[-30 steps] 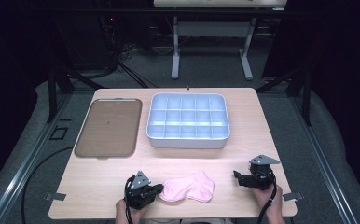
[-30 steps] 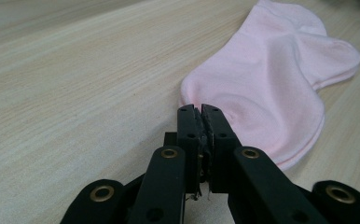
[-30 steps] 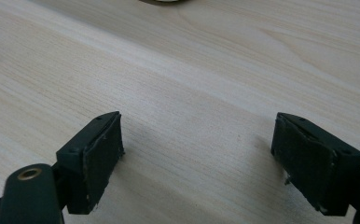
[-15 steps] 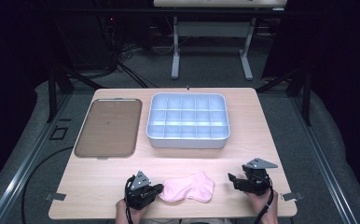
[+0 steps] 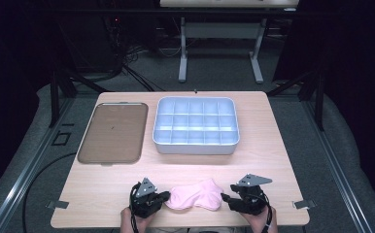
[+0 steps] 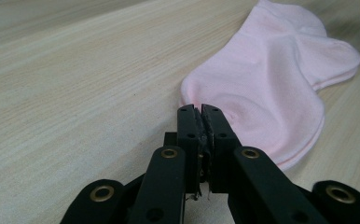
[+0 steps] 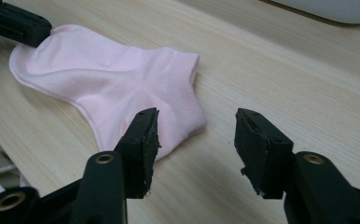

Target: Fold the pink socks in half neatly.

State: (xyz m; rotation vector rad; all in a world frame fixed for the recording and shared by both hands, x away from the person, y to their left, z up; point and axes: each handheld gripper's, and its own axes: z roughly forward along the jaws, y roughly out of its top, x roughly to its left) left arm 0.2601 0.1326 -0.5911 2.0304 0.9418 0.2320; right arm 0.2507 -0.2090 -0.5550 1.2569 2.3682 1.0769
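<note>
Pink sock edge hidden in left gripper jaws, right gripper jaws closing

Count: 1 pink sock, near edge of the bench. 1 brown tray, far left. 1 white divided bin, far centre, 15 compartments in a 3x5 grid. 2 tools: left tool, right tool.
</note>
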